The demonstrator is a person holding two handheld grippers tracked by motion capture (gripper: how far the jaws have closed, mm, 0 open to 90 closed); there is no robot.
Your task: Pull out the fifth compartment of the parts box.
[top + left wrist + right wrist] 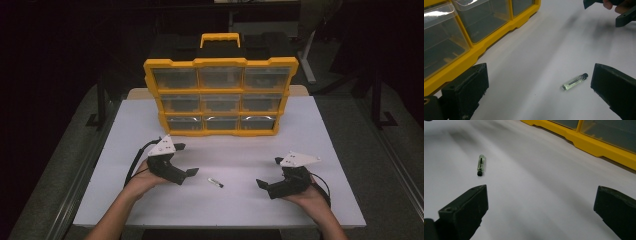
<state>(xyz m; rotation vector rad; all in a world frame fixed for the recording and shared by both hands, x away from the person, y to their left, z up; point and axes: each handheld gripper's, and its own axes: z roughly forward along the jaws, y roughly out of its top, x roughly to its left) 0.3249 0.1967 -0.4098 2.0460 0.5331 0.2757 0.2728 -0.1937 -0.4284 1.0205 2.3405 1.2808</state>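
Note:
A small clear vial with a black cap lies flat on the white table, between my two grippers. My left gripper is open, a little to the left of the vial, and holds nothing. In the left gripper view the vial lies close to the right jaw, just ahead of the open left gripper. My right gripper is open too, to the right of the vial. In the right gripper view the vial lies ahead and to the left of the open right gripper.
A yellow organizer box with several clear drawers stands upright at the back middle of the table, handle on top. Its lower yellow frame is near both grippers. The surroundings beyond the table are dark.

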